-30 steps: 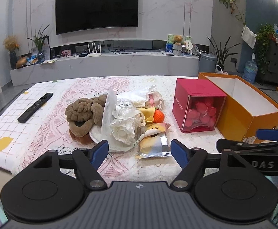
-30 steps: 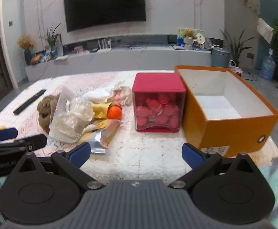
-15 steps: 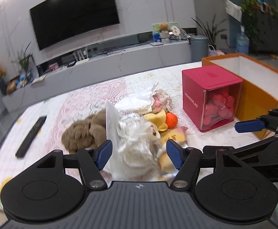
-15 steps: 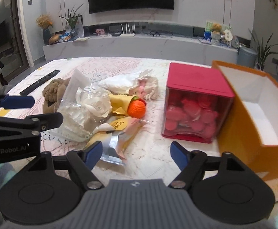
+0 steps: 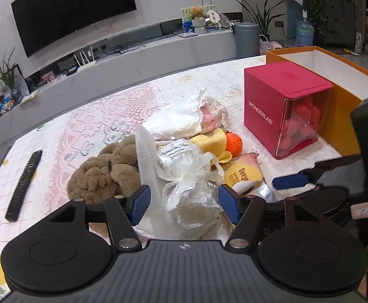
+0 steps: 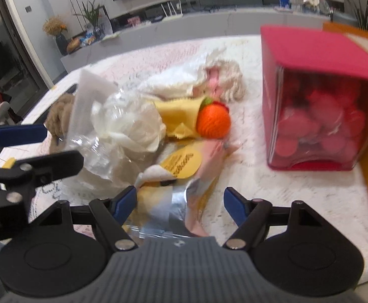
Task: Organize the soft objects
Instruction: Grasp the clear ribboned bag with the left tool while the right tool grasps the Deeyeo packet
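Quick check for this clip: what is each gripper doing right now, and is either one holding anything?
Left gripper: closing, astride the clear plastic bag, not yet gripping it.
Right gripper: open, empty, over the yellow foil snack packet.

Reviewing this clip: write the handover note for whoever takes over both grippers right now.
Left gripper: closing, clear bag between its jaws, pads not yet pressing.
Right gripper: open, over the foil packet, nothing gripped.
Pile on the table: brown plush, clear bag, orange ball, yellow cloth, white cloth, foil packet.
Orange box stands open beyond the red box; what shows of its inside is bare.
Done: nothing sorted.
Left: the whole pile, probably into the orange box.
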Demonstrator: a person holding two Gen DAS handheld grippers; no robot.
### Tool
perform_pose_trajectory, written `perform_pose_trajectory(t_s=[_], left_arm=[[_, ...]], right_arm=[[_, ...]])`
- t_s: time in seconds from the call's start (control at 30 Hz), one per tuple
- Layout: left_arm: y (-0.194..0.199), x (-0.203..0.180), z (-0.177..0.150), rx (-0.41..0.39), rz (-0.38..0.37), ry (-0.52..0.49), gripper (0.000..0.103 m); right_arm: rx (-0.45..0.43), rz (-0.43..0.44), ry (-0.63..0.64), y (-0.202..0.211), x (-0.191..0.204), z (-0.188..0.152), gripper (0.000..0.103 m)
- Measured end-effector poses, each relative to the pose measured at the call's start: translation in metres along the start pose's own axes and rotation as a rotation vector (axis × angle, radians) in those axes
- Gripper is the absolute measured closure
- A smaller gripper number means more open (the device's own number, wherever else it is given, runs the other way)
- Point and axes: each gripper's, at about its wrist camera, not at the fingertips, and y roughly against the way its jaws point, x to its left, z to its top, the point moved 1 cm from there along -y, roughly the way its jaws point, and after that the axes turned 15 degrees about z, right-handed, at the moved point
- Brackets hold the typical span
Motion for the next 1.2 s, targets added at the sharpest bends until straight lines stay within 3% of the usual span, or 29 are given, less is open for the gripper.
perform_pose_trajectory(t_s=[0.1,0.13,0.17,0.2,0.27,0.33,0.37,0.57,0.67,0.8,0.9,1.0,1.2], left_arm=[[-0.004,-0.004,0.002,0.000,-0.011,-0.011,0.029],[-0.006,-0.006,0.004,0.000,-0.014,-0.018,0.029],[-0.008,-0.008,0.005,0.000,-0.012,-0.021,0.030],[-0.010,-0.010,0.005,0.002,-0.013,-0.024,0.029],[-0.017,-0.014,0.008,0.029,-0.017,-0.027,0.029],[-0.022,-0.019,0.009,0.051,-0.018,-0.021,0.029],[-0.025,-0.022,0.009,0.064,-0.015,-0.017,0.028],[-0.043,-0.038,0.006,0.094,0.069,-0.043,0.027],[-0.052,-0.037,0.000,0.134,0.088,-0.053,0.027],[-0.056,-0.030,-0.002,0.145,0.094,-0.017,0.032],[-0.060,-0.025,-0.004,0.154,0.088,0.013,0.042],[-0.058,-0.018,-0.004,0.146,0.065,0.064,0.049],[-0.056,-0.019,-0.004,0.146,0.061,0.076,0.051]], right_arm=[[-0.002,0.016,-0.029,-0.004,-0.006,-0.002,0.028],[-0.003,0.018,-0.034,-0.004,-0.009,-0.003,0.032],[-0.002,0.025,-0.037,-0.004,-0.010,-0.003,0.039],[-0.008,0.035,-0.040,-0.002,-0.011,-0.004,0.055],[-0.013,0.036,-0.030,0.003,-0.010,-0.004,0.062],[-0.016,0.003,0.013,0.010,-0.008,-0.005,0.077],[-0.023,-0.015,0.029,0.015,-0.007,-0.005,0.078],[-0.038,-0.050,0.044,0.032,-0.015,-0.002,0.073],[-0.021,0.000,0.056,0.032,-0.015,-0.004,0.060],[-0.020,0.015,0.037,0.023,-0.019,-0.007,0.050],[-0.018,0.035,-0.016,0.017,-0.025,-0.006,0.046],[0.004,0.065,-0.004,0.012,-0.025,-0.008,0.035],[-0.009,0.067,0.039,-0.001,-0.014,-0.011,0.037]])
